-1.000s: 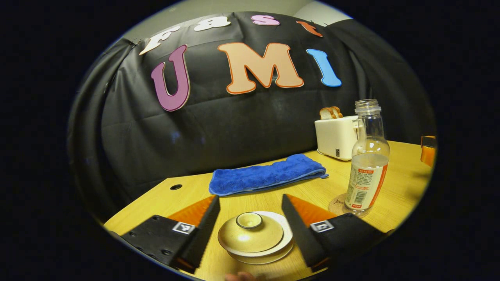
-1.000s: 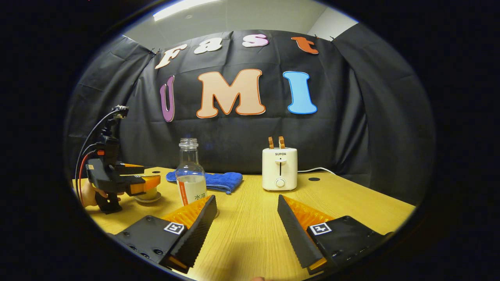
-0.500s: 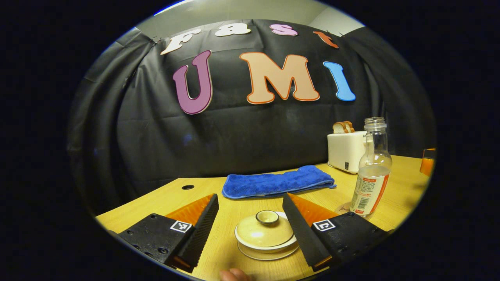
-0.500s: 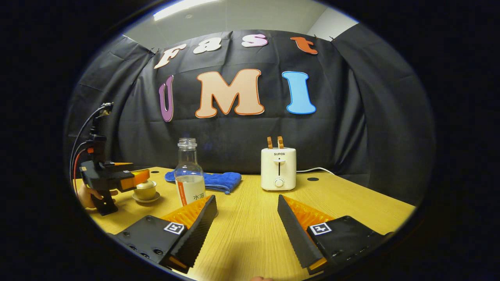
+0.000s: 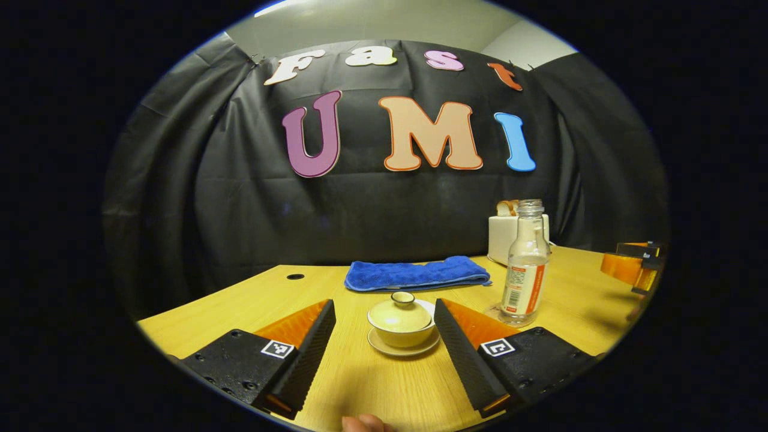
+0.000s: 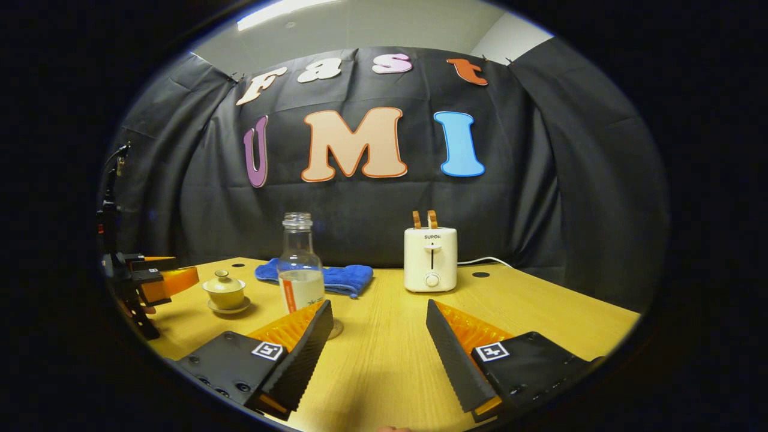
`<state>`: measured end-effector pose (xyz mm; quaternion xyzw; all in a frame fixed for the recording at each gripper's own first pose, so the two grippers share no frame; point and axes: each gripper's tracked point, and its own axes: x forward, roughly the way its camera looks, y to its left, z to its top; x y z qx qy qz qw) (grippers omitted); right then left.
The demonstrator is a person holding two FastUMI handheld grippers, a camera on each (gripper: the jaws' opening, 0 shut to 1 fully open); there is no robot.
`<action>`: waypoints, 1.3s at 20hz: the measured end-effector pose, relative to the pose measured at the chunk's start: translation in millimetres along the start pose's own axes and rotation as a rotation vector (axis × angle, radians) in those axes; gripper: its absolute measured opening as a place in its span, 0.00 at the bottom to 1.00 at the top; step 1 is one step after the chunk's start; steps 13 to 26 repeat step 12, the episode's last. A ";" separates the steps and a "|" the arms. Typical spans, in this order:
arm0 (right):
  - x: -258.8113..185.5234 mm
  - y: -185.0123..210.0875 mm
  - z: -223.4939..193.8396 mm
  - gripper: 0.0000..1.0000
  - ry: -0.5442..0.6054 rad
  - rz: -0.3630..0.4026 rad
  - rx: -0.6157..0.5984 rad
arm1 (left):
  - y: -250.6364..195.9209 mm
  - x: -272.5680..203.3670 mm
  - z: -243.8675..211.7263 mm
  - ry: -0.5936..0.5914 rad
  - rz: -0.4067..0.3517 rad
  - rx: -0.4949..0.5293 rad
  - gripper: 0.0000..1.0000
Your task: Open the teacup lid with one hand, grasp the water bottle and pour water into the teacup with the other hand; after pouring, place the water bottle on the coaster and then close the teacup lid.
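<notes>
Counter (image 5: 252, 300) carries the lidded teacup (image 5: 401, 320), framed for grasping by the left gripper (image 5: 384, 336), spread and empty; right gripper (image 6: 379, 336) likewise released.

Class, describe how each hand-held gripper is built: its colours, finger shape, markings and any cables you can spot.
Each hand-held gripper, left and right, has two black wedge-shaped fingers with ribbed inner faces, orange panels behind them, and black bases bearing small square black-and-white markers. In the right gripper view the left one has a black body with dark cables rising from it.
</notes>
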<state>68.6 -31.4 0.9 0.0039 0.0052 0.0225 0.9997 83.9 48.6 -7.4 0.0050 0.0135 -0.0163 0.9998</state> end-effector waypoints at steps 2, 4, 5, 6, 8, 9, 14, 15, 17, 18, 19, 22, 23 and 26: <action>-4.1 12.1 -0.5 0.94 0.001 0.012 0.001 | 3.7 -11.3 -0.3 0.004 0.021 -0.017 0.96; -8.1 23.6 -0.6 0.94 0.001 0.026 0.001 | 0.6 -21.6 -0.2 0.005 0.024 -0.017 0.97; -10.8 29.3 -0.9 0.94 0.001 0.033 0.002 | -1.9 -27.8 -0.2 0.004 0.022 -0.015 0.97; -13.5 34.6 -0.8 0.94 0.002 0.039 0.002 | -4.3 -32.8 0.2 0.003 0.023 -0.016 0.97; -18.1 44.0 -1.6 0.94 0.002 0.045 0.003 | -8.1 -45.0 0.1 0.004 0.025 -0.014 0.97; -21.3 48.8 -0.9 0.94 0.001 0.047 0.003 | -10.5 -49.4 0.5 0.003 0.026 -0.014 0.97; -29.4 54.8 -1.0 0.99 0.002 0.031 0.003 | -18.3 -61.7 0.9 0.004 0.027 -0.015 0.97; -29.4 54.8 -1.0 0.99 0.002 0.031 0.003 | -18.3 -61.7 0.9 0.004 0.027 -0.015 0.97; -29.4 54.8 -1.0 0.99 0.002 0.031 0.003 | -18.3 -61.7 0.9 0.004 0.027 -0.015 0.97; -29.4 54.8 -1.0 0.99 0.002 0.031 0.003 | -18.3 -61.7 0.9 0.004 0.027 -0.015 0.97; -29.4 54.8 -1.0 0.99 0.002 0.031 0.003 | -18.3 -61.7 0.9 0.004 0.027 -0.015 0.97; -29.4 54.8 -1.0 0.99 0.002 0.031 0.003 | -18.3 -61.7 0.9 0.004 0.027 -0.015 0.97; -29.4 54.8 -1.0 0.99 0.002 0.031 0.003 | -18.3 -61.7 0.9 0.004 0.027 -0.015 0.97; -29.4 54.8 -1.0 0.99 0.002 0.031 0.003 | -18.3 -61.7 0.9 0.004 0.027 -0.015 0.97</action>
